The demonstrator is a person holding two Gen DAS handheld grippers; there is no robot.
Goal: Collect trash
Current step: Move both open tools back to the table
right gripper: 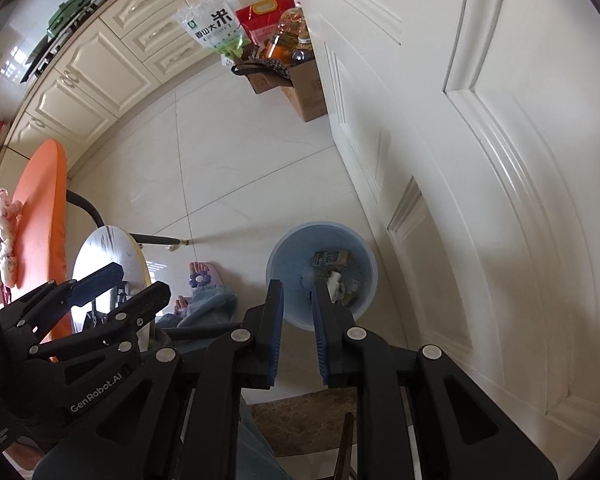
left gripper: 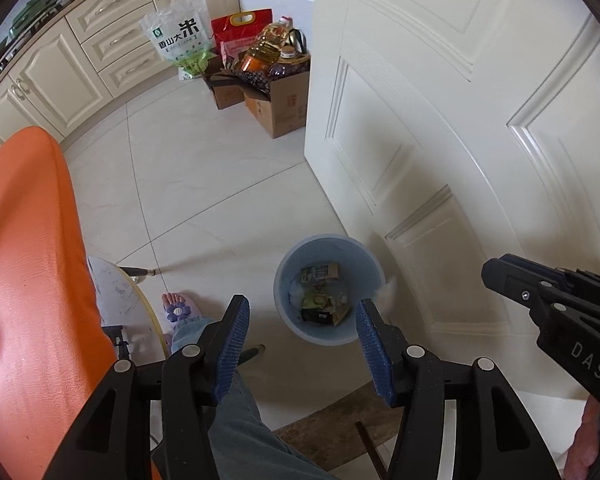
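A white scrap [left gripper: 385, 290] at the bin's [left gripper: 288, 276] rim is blurred. The labels on the cartons [right gripper: 332, 259] inside are too small to read. The right tongs [right gripper: 298, 312] cover part of the bin's near side.

The right tongs [right gripper: 298, 296] point down over a blue bin [right gripper: 284, 256] on the tiled floor [right gripper: 240, 168], their blue pads a narrow gap apart with nothing between them. Cartons [right gripper: 332, 258] lie inside the bin, which stands beside a white door [right gripper: 480, 160]. The left tongs [right gripper: 128, 280] show at the left, near an orange tabletop [right gripper: 40, 208].
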